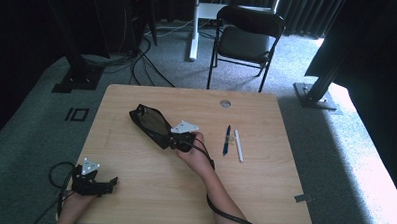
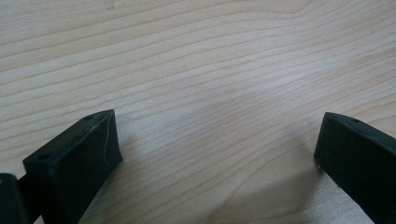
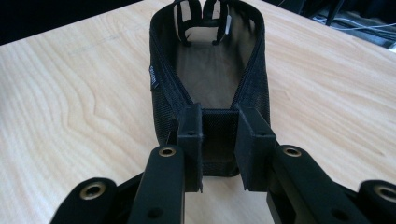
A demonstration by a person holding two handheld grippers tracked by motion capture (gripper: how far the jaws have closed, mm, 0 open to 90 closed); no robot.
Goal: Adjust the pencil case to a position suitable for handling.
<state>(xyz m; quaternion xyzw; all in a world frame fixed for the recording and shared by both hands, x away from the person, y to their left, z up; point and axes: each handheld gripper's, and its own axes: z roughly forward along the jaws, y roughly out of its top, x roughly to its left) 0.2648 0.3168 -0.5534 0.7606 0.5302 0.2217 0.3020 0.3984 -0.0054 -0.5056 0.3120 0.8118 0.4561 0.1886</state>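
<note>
High view: near the counter's [image 1: 133, 190] centre, the right gripper [image 1: 178, 139] pinches the near end of the open pouch [image 1: 150, 121], likely to steady it for the two pens [image 1: 227, 139] lying toward the right edge. Left gripper view: the left gripper [image 2: 217, 154] rests wide open, empty, over bare wood. Right gripper view: jaws clamp the pouch's end wall.

One camera sits high up and looks forward and down on the whole wooden table [image 1: 148, 190], far away. The left gripper view looks down very close at bare table wood. The right gripper view looks low along the table at the black mesh pouch [image 3: 210, 79], which the high view also sees.
</note>
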